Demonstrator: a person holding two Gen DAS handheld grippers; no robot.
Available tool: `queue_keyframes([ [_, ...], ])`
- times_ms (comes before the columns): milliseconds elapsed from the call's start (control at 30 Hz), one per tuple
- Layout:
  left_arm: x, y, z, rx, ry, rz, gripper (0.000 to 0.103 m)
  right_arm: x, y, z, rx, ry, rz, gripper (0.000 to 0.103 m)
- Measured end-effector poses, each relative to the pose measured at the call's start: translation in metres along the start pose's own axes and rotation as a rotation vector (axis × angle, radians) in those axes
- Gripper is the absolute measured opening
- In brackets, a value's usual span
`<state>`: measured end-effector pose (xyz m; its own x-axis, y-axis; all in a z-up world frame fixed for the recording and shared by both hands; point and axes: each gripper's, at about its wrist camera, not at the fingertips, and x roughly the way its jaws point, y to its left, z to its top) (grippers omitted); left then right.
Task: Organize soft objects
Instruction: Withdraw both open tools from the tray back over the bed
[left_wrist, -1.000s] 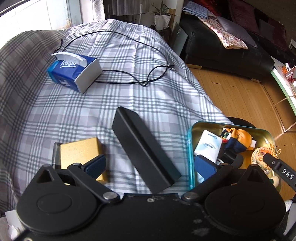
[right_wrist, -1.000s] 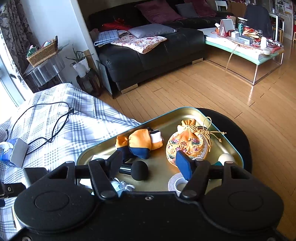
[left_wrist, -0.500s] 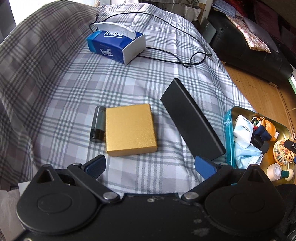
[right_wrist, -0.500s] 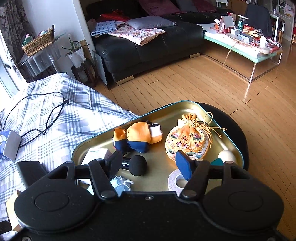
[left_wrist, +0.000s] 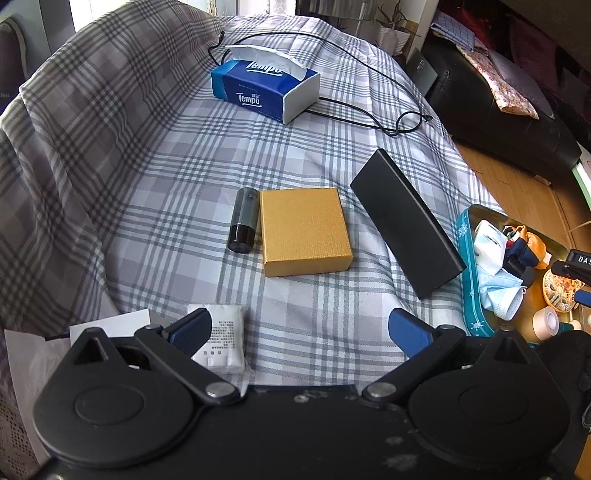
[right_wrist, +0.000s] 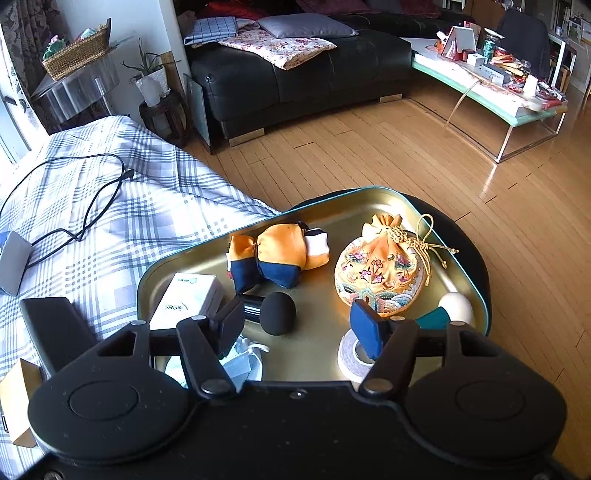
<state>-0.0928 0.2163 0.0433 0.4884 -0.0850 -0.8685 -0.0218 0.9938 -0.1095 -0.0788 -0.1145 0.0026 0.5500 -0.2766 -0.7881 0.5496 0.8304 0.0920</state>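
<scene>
Under my left tongs (left_wrist: 301, 330), whose jaws stand wide apart with nothing between them, lies the plaid bedcover (left_wrist: 147, 177). My left fingertip sits over a small white packet (left_wrist: 225, 341) on the cloth; I cannot tell whether it touches. Farther on are a gold box (left_wrist: 304, 230) with a dark cylinder (left_wrist: 243, 219) just beside its left edge, and to the right a long black box (left_wrist: 404, 221) tilted toward the tin tray (left_wrist: 467, 266). Beyond those rest a blue tissue pack (left_wrist: 264, 90) and a black cable (left_wrist: 369, 92).

My right tongs (right_wrist: 297, 325) hang over the tray (right_wrist: 369, 199), jaws well open and gripping nothing. Nearest me in it are a crumpled light-blue face mask (right_wrist: 240, 363) at my left fingertip and a roll of white tape (right_wrist: 351, 360) under my right one. Next come a black foam-tipped microphone (right_wrist: 275, 312) and a white box (right_wrist: 190, 297), with a white ball (right_wrist: 456, 306) at the right rim. Past them sit the soft things: an orange-and-navy cloth toy (right_wrist: 280, 254) in the middle and an embroidered drawstring pouch (right_wrist: 380, 269) to its right, near each other but apart. Beyond the tray stretch the wooden floor (right_wrist: 369, 147), a black sofa (right_wrist: 295, 74) and a glass table (right_wrist: 491, 92).
</scene>
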Motion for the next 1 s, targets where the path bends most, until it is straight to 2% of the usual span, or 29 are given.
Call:
queue_keyframes([
  [233,-0.016,0.005,-0.012,0.012,-0.032,-0.044,0.102,-0.008,0.027,-0.005,-0.148,-0.037,-0.084,0.061],
  [333,-0.017,0.012,-0.013,0.002,-0.040,-0.045,0.102,-0.018,0.044,-0.010,-0.221,-0.057,-0.087,0.061],
  [500,-0.015,0.026,-0.011,-0.038,-0.043,-0.046,0.102,-0.048,0.086,-0.022,-0.315,-0.085,0.023,0.061],
  [700,-0.011,0.039,-0.009,-0.092,-0.037,-0.046,0.102,-0.081,0.160,-0.040,-0.537,-0.139,0.217,0.061],
  [867,-0.007,0.043,-0.009,-0.110,-0.023,-0.050,0.102,-0.085,0.214,-0.062,-0.735,-0.137,0.348,0.061],
  [1000,-0.006,0.041,-0.011,-0.104,-0.022,-0.054,0.102,-0.077,0.247,-0.080,-0.874,-0.115,0.410,0.061],
])
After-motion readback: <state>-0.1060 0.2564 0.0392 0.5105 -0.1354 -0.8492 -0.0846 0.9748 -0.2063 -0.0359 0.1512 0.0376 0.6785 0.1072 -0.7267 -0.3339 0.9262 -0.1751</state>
